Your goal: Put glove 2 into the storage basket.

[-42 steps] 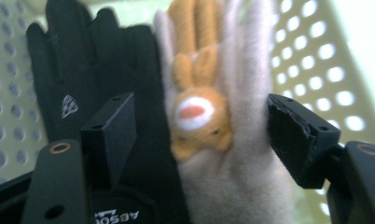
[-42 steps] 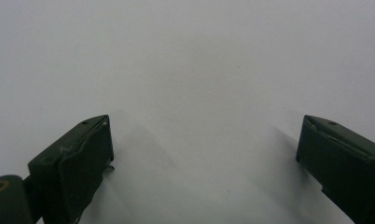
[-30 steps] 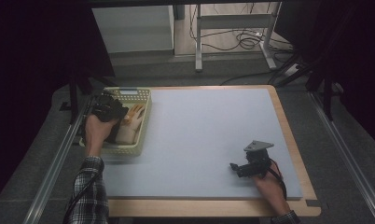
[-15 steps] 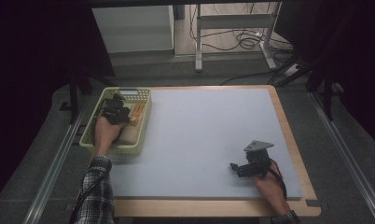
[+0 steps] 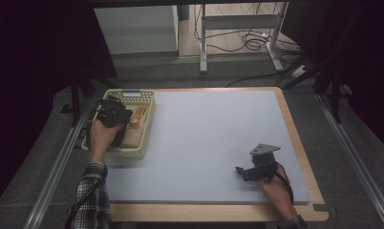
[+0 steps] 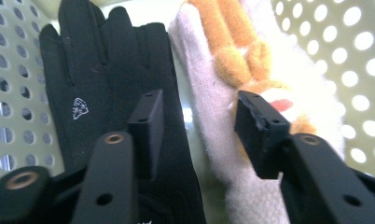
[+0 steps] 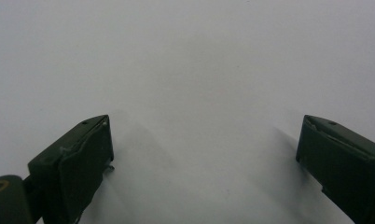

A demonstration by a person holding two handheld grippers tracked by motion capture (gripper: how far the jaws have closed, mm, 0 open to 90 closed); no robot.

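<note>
**Left hand-held gripper lowered into basket, jaws parted over gloves**

Nearest the person, the right hand-held gripper rests low on the desk near its front right corner, in the same place as in both earlier pictures. Its jaws stand wide apart with nothing between them; its own view shows bare, matte, pale grey-blue surface with soft shadows under each jaw. A grey three-cornered plate sits on top of it.

Farther off, at the left edge, the left hand-held gripper has changed position. A second ago it was near the basket's far left corner; now it sits nearer the middle of the basket, over the contents, with the sleeve of checked cloth trailing behind. Its jaws are parted and hold nothing.

Contents under the left hand-held gripper: a black glove of smooth, thin fabric with a small white emblem, fingers pointing away, lying under the left jaw. Just beside it, touching along one edge, lies a cream fleece glove of fuzzy texture with orange plush trim and a red patch, under the right jaw.

The basket is pale yellow-green plastic, rectangular, with walls pierced by rows of round holes. It sits on the desk's left margin, well apart from the right hand-held gripper.
</note>
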